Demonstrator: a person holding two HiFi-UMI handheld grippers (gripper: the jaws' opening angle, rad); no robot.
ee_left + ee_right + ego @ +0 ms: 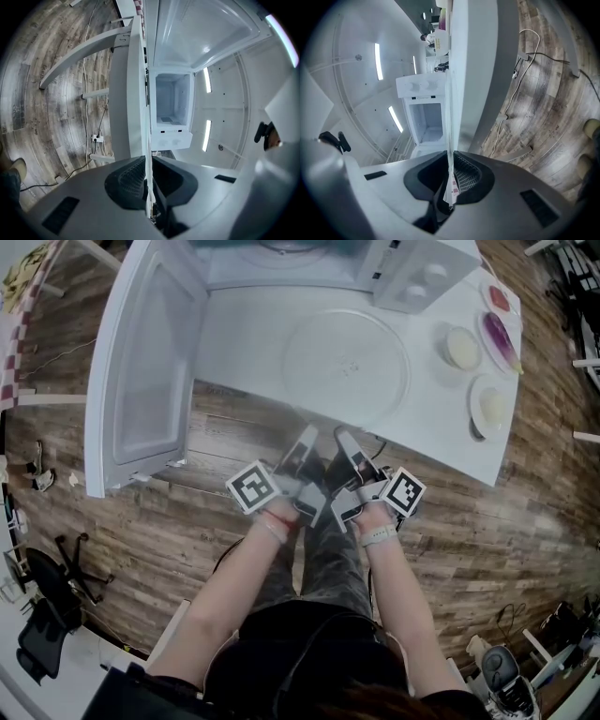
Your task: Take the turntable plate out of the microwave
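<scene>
Pinching the turntable plate (345, 367) at its near rim, left gripper (303, 440) and right gripper (346, 441) are clamping side by side. The plate is lying flat on the table (244, 343), extending away toward the microwave (412, 273).

No legible text or labels.

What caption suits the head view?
Left gripper and right gripper grip the turntable plate at the table edge, microwave open.

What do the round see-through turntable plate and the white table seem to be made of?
The turntable plate: likely clear glass, glossy; the white top shows through it. The white table: smooth matt white board, perhaps laminate; its core is hidden.
</scene>
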